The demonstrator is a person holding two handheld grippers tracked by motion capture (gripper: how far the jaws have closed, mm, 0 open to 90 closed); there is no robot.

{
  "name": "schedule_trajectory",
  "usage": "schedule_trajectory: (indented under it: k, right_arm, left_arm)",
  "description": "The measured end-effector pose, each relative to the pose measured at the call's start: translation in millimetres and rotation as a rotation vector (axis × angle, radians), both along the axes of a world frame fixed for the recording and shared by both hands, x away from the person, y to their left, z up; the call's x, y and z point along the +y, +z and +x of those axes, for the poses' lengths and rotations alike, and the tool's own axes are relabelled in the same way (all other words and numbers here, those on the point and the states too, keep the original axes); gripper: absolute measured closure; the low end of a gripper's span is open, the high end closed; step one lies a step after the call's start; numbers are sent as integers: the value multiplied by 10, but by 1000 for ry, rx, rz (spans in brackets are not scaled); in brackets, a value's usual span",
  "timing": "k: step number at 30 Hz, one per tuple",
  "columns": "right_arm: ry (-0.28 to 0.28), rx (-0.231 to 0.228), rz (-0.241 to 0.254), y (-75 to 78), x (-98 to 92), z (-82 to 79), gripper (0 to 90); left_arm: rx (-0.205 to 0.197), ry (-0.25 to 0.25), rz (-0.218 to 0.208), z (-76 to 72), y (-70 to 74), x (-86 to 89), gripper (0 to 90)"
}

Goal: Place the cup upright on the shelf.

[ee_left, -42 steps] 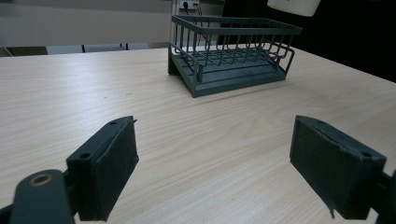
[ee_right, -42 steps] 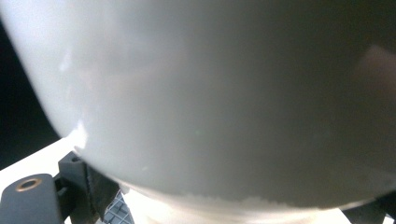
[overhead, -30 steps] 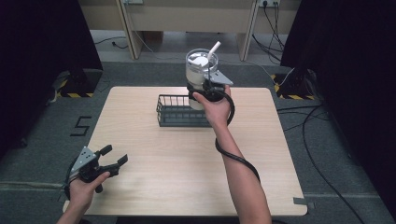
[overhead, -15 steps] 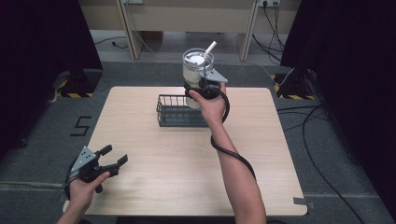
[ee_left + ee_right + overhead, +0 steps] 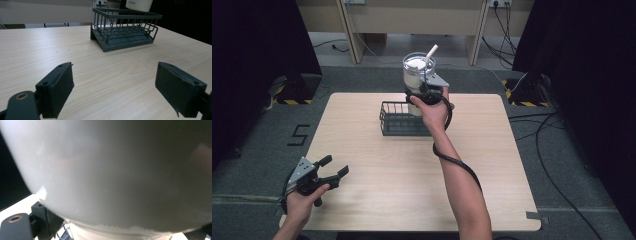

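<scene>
Wooden table [image 5: 377, 200] carries the left gripper [image 5: 330, 170] at its near left corner, its fingers [image 5: 58, 86] spread wide and holding nothing, aimed at the dark wire basket [image 5: 400, 120] farther off. Beyond, the right gripper [image 5: 422, 91] has its fingers clamped on a clear lidded cup [image 5: 418, 72] of white contents, held upright above the basket's far right end, long axis vertical, white straw [image 5: 431, 52] tilting up and right.
</scene>
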State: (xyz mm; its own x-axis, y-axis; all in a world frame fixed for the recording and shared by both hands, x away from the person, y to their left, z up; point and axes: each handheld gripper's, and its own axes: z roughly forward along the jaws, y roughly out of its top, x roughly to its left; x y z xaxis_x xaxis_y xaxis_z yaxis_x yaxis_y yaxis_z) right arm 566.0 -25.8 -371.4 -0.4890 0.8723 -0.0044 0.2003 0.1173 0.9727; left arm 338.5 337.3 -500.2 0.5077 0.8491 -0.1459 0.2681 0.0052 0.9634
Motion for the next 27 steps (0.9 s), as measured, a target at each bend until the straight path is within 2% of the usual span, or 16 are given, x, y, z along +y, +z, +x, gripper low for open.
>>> schedule_trajectory:
  k: [9,27]
  right_arm:
    - [-6,21,-3,-107,46,64,111]
    - [-8,50,-21,-319,77,89,111]
  left_arm:
    - [1,-1,0,-1,0,1,144]
    - [2,-2,-4,-3,-4,-1,144]
